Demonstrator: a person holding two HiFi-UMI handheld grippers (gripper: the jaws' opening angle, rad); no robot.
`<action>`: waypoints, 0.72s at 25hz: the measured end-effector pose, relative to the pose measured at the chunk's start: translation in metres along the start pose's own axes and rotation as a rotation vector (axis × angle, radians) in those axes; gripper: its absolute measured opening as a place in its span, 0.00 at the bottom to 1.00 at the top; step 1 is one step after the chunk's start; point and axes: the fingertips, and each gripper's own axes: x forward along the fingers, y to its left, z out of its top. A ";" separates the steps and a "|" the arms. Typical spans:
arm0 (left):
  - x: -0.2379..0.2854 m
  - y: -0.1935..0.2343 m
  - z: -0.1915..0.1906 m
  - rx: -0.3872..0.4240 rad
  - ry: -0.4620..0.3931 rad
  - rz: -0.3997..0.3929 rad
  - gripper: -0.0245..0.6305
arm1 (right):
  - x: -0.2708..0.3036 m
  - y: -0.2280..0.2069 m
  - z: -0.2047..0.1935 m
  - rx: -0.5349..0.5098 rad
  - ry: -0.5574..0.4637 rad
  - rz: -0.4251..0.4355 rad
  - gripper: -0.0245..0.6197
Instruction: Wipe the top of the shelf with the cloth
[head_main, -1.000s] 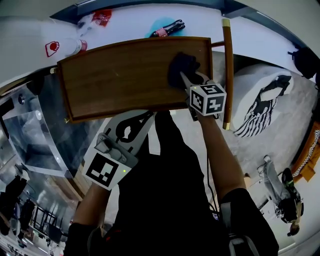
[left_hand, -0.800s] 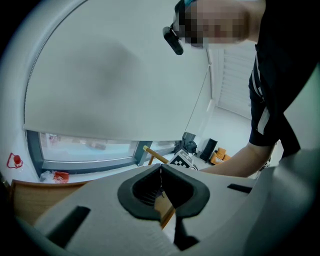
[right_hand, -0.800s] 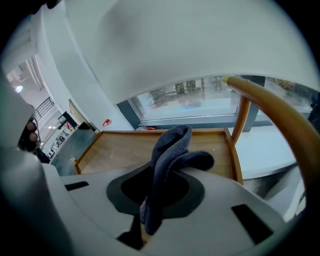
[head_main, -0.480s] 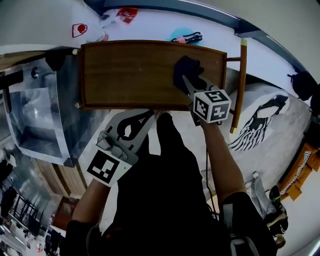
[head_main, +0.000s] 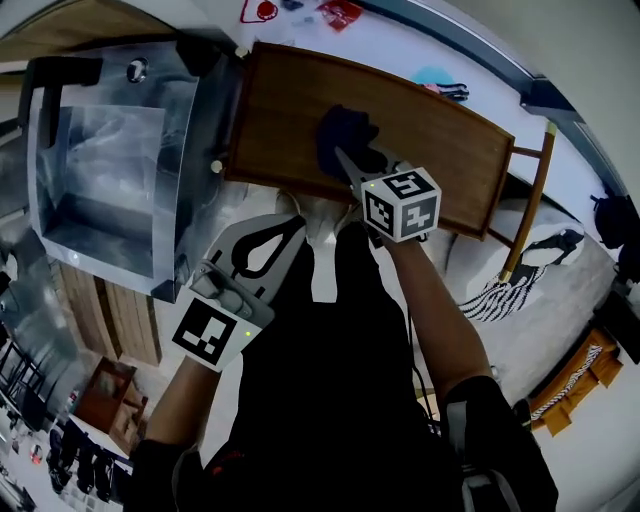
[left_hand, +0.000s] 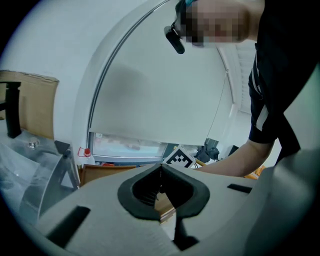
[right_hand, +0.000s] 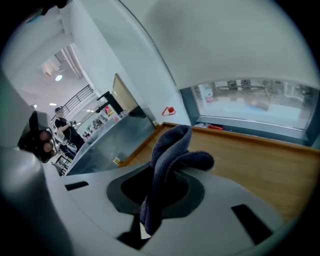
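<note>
Cloth (head_main: 345, 140) in right gripper (head_main: 350, 165), on shelf (head_main: 440, 140) near front edge; open wood rightward.

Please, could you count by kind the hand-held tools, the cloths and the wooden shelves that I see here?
Tools: 2 (left tool shut and empty, right tool shut on the cloth)
Cloth: 1
Wooden shelf: 1
Total: 4
</note>
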 end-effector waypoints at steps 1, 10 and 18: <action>-0.009 0.007 -0.002 -0.005 -0.005 0.010 0.07 | 0.011 0.014 0.001 -0.009 0.008 0.017 0.10; -0.072 0.041 -0.022 -0.042 -0.011 0.053 0.07 | 0.088 0.102 0.004 -0.039 0.054 0.135 0.10; -0.090 0.062 -0.035 -0.078 -0.001 0.068 0.07 | 0.115 0.114 -0.011 -0.041 0.089 0.126 0.10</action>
